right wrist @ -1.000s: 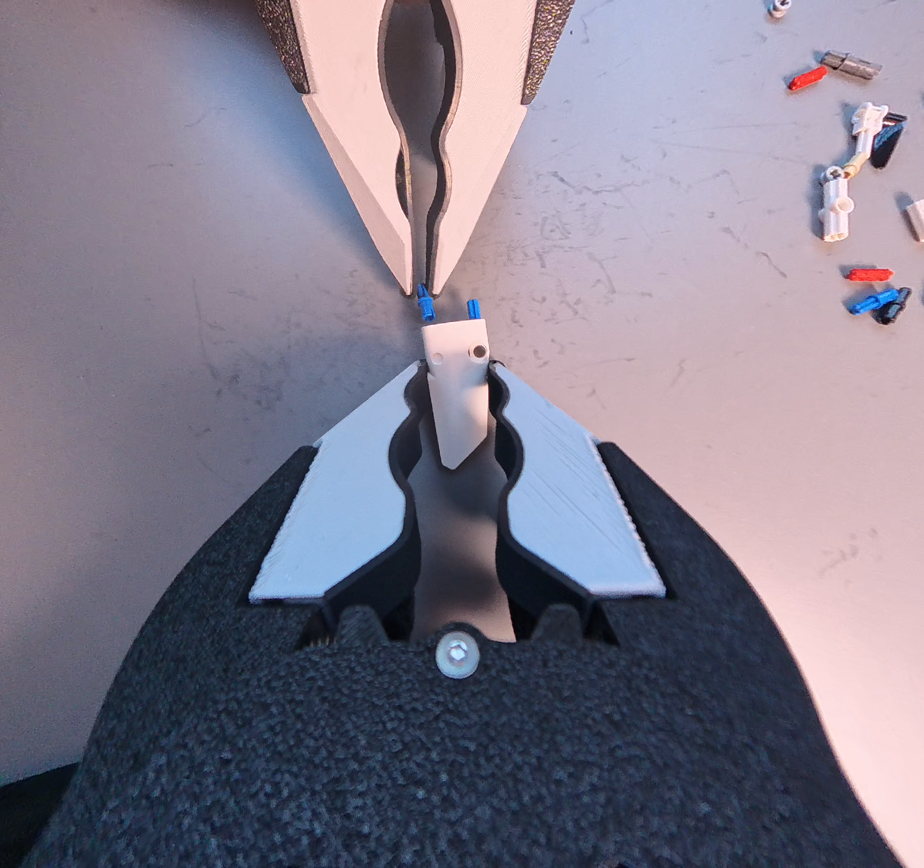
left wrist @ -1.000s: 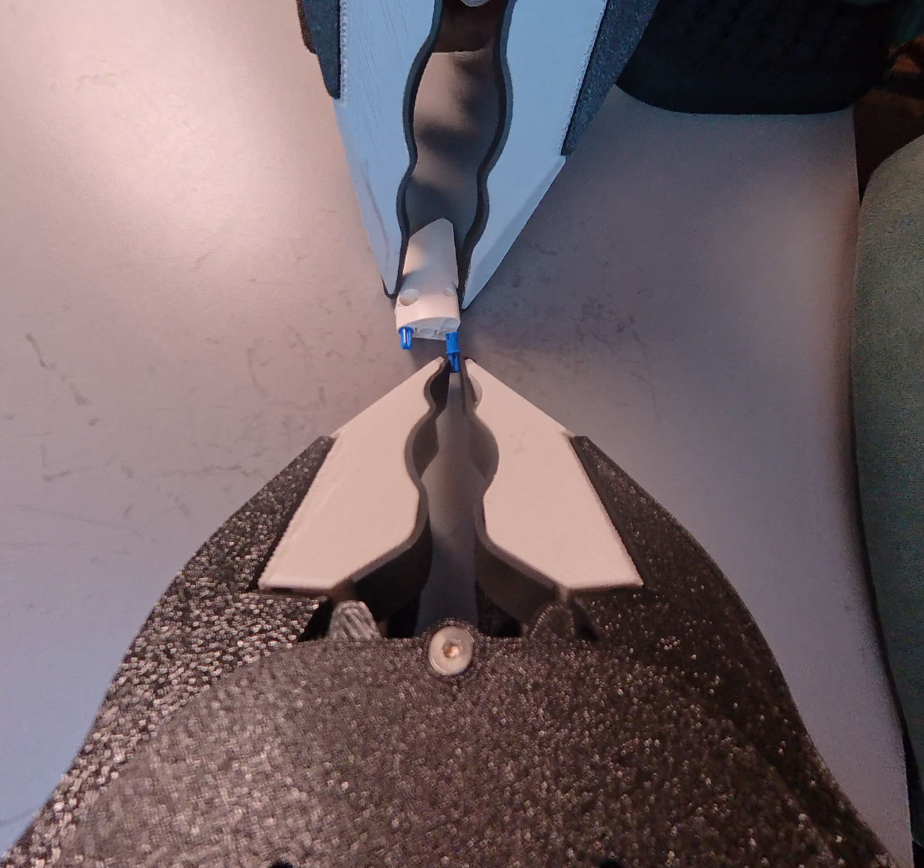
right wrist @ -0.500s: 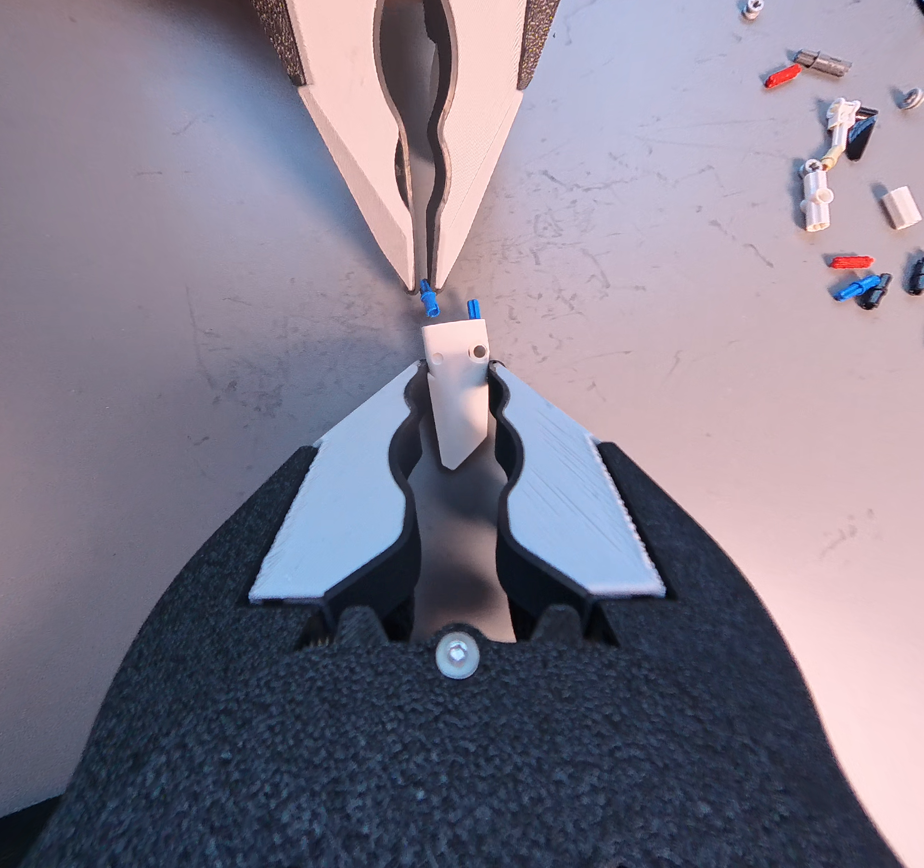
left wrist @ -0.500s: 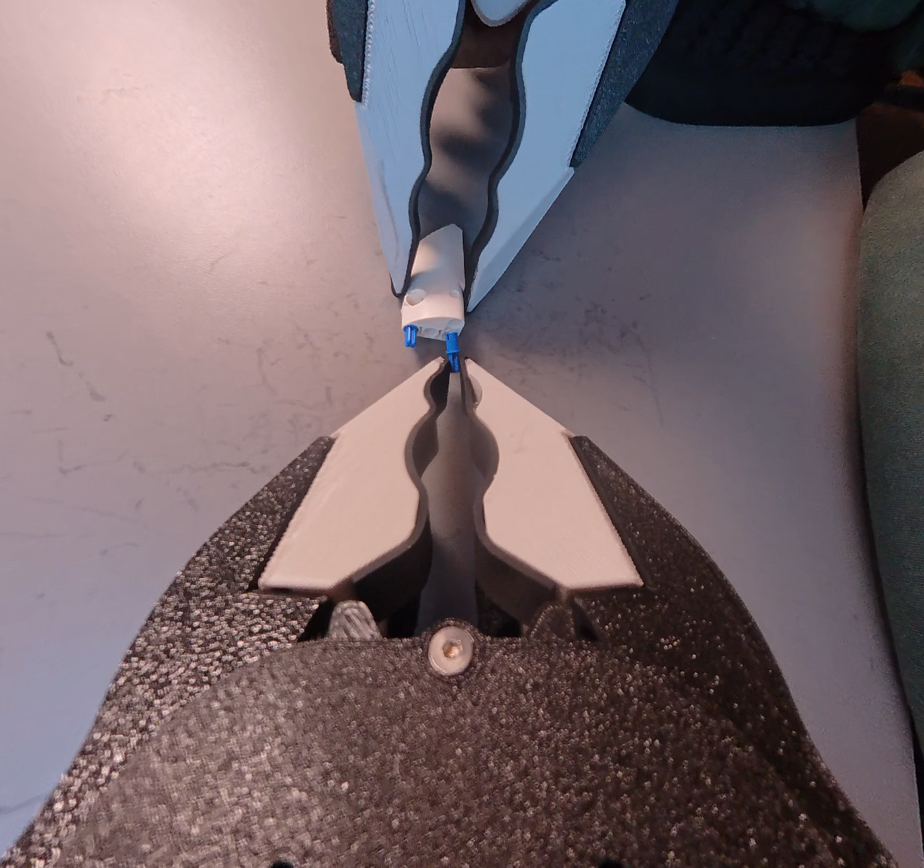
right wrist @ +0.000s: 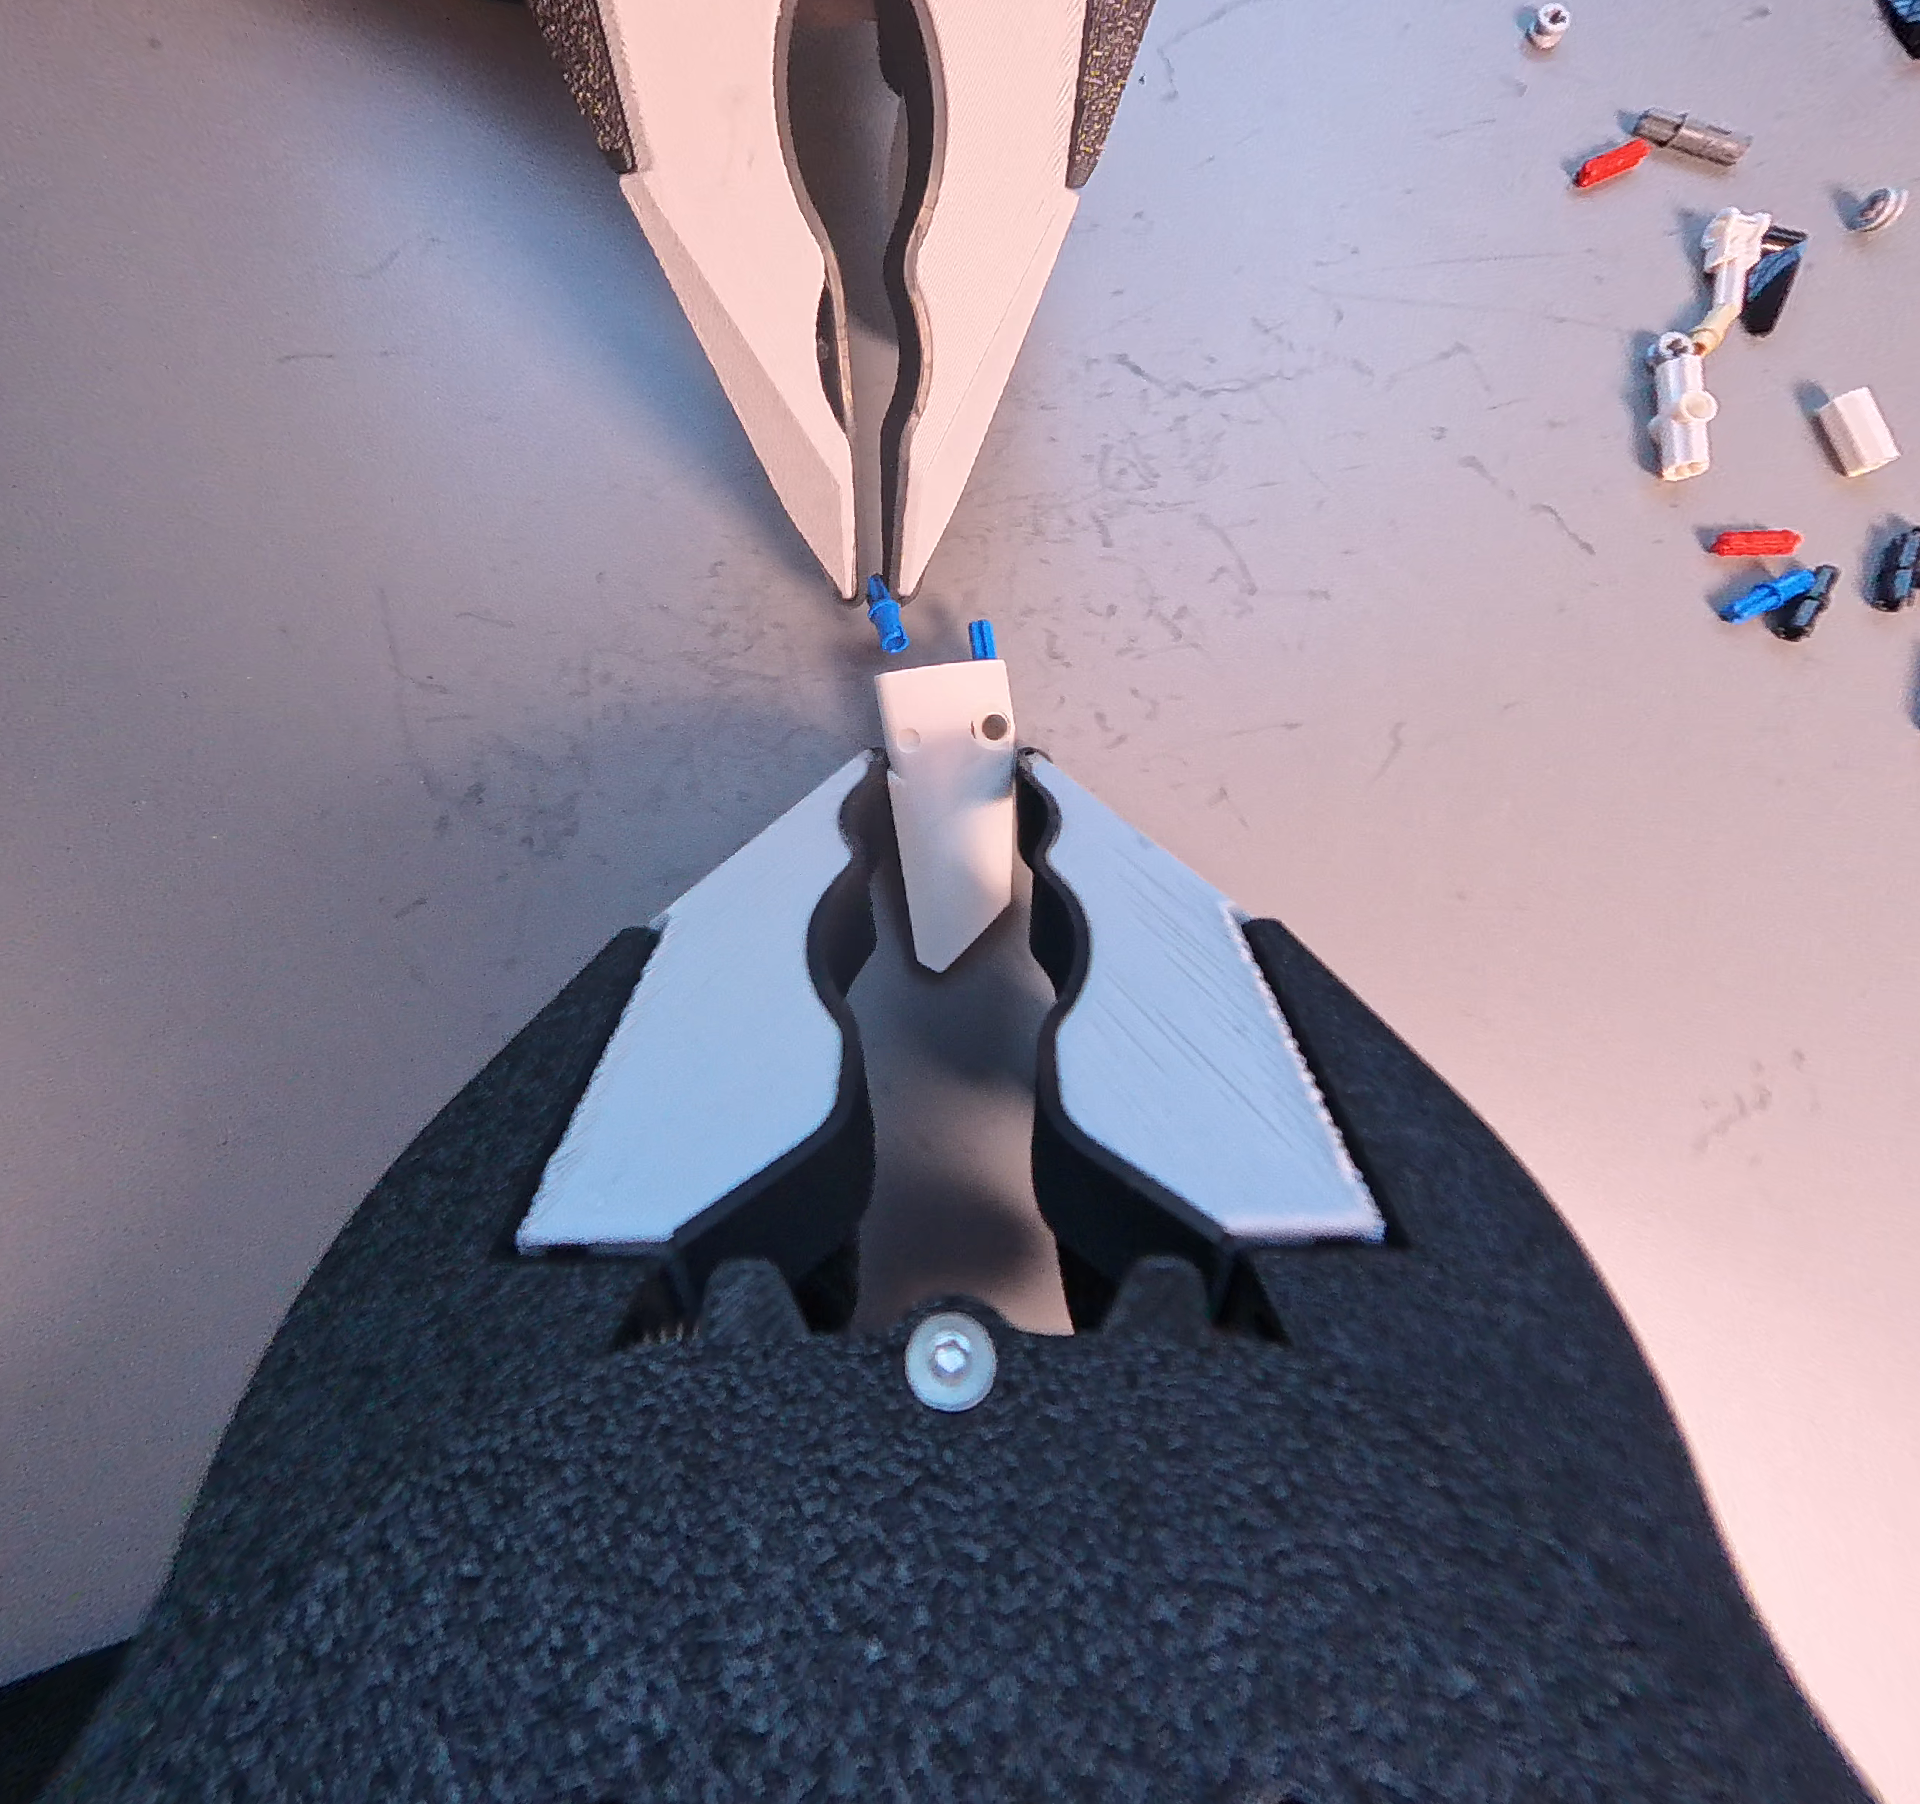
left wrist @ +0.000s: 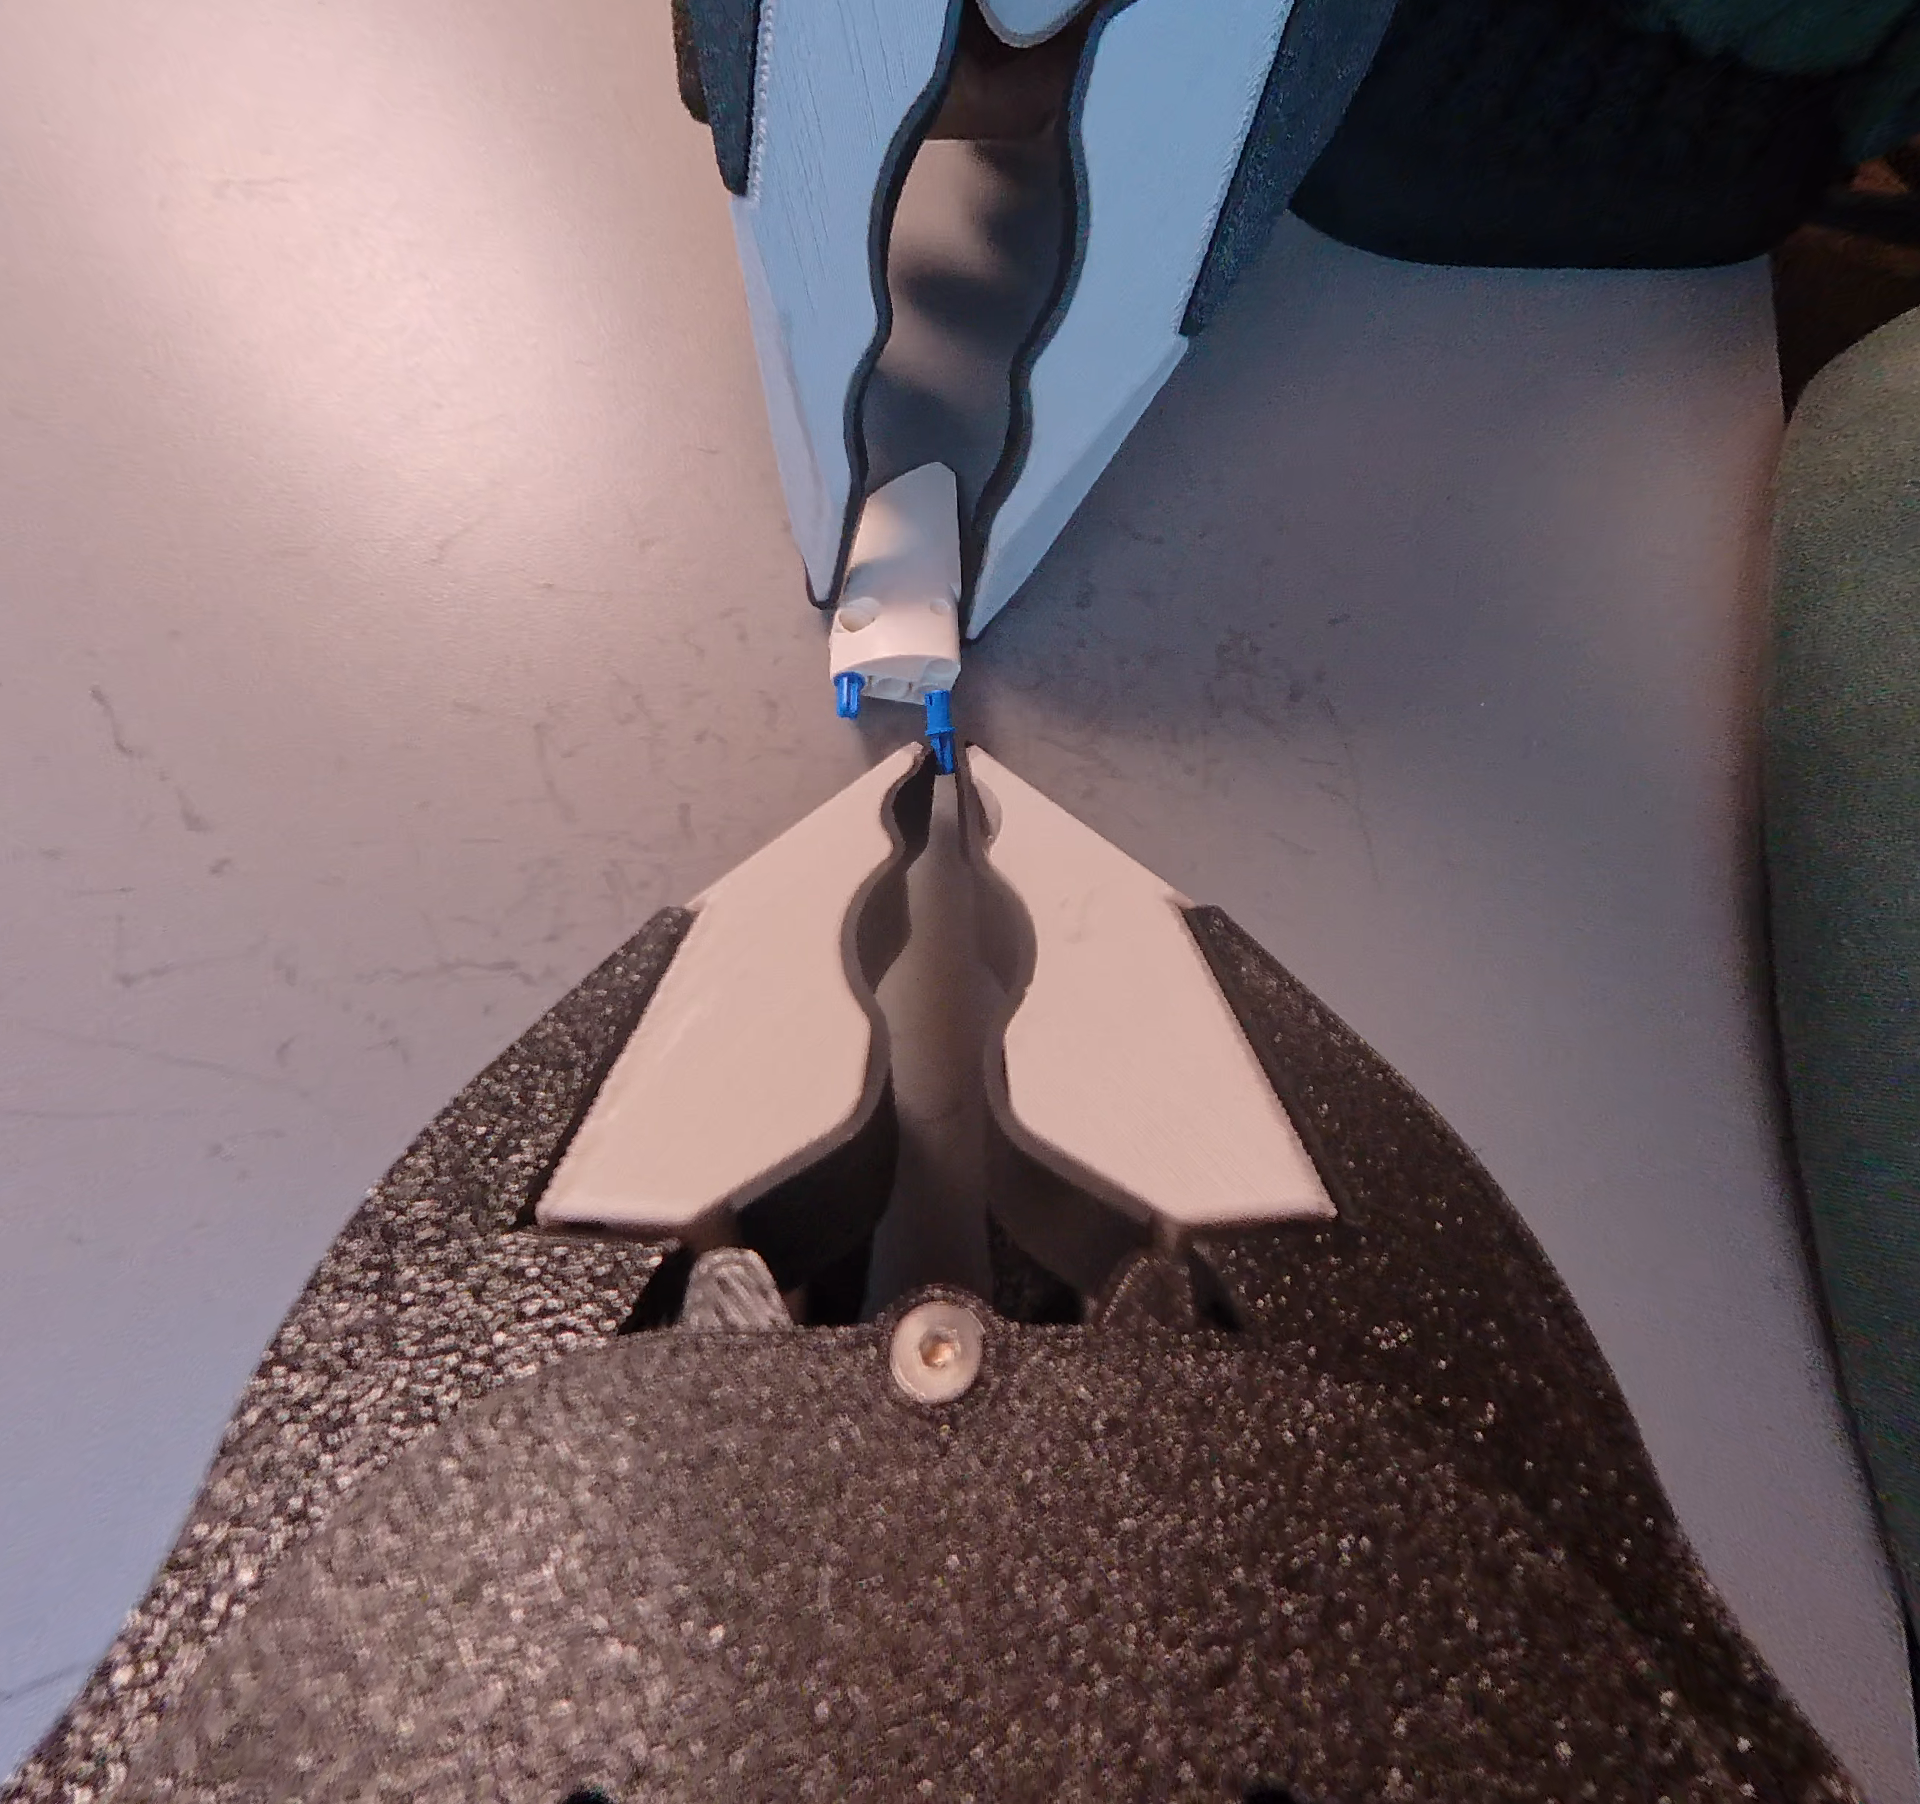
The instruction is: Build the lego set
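A white wedge-shaped plastic lego piece [right wrist: 951,798], with 2 round holes near its blunt end, sits pinched between the tips of the right gripper [right wrist: 948,767]. 1 small blue plastic pin [right wrist: 982,639] stands in its front edge. The left gripper [left wrist: 943,765], nearly closed, nips a second blue pin [left wrist: 940,731] at its tips, just ahead of the piece; whether that pin is seated is hard to tell. Loose small parts [right wrist: 1756,549] lie far right, some cut off.

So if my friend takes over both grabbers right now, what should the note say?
Left gripper: shut on a small blue plastic pin, tip aimed at the white wedge-shaped Lego panel.
Right gripper: shut on that panel, held above the grey table.
Done: one other blue pin sits in the panel.
Left: push the held pin in. Spare parts lie at the right gripper's right.
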A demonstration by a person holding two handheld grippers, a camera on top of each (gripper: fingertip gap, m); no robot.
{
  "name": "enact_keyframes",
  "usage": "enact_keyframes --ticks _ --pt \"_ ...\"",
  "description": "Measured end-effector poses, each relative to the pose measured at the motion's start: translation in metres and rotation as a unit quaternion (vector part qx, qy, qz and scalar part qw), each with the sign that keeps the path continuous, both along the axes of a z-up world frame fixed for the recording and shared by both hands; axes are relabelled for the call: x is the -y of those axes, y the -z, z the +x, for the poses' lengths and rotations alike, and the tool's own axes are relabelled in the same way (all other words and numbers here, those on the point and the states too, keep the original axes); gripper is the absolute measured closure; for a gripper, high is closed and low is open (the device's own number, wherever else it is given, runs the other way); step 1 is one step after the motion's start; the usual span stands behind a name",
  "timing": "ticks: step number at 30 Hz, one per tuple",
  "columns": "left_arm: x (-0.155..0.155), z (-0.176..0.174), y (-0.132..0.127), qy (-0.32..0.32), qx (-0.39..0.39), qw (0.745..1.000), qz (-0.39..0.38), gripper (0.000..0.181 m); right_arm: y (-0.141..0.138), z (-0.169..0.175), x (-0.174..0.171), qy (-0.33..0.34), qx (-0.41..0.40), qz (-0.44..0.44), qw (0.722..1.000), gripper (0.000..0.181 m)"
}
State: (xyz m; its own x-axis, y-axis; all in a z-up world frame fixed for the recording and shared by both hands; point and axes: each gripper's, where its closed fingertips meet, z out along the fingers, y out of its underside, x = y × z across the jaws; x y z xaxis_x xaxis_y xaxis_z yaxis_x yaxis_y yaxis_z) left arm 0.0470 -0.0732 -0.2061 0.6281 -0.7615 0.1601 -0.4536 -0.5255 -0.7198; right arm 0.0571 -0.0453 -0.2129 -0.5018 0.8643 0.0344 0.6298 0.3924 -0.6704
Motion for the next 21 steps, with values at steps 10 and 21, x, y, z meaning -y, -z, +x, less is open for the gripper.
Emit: enact_keyframes --ticks 10,21 --pt "0.0013 0.0033 0.0024 0.000 0.003 1.000 -0.007 0.178 0.0001 -0.0006 0.0003 0.001 -0.001 0.001 1.000 0.159" --pt "-0.0010 0.0040 0.0038 -0.016 0.012 0.999 -0.027 0.178 -0.0004 -0.0017 -0.0020 0.009 -0.010 0.017 1.000 0.159"
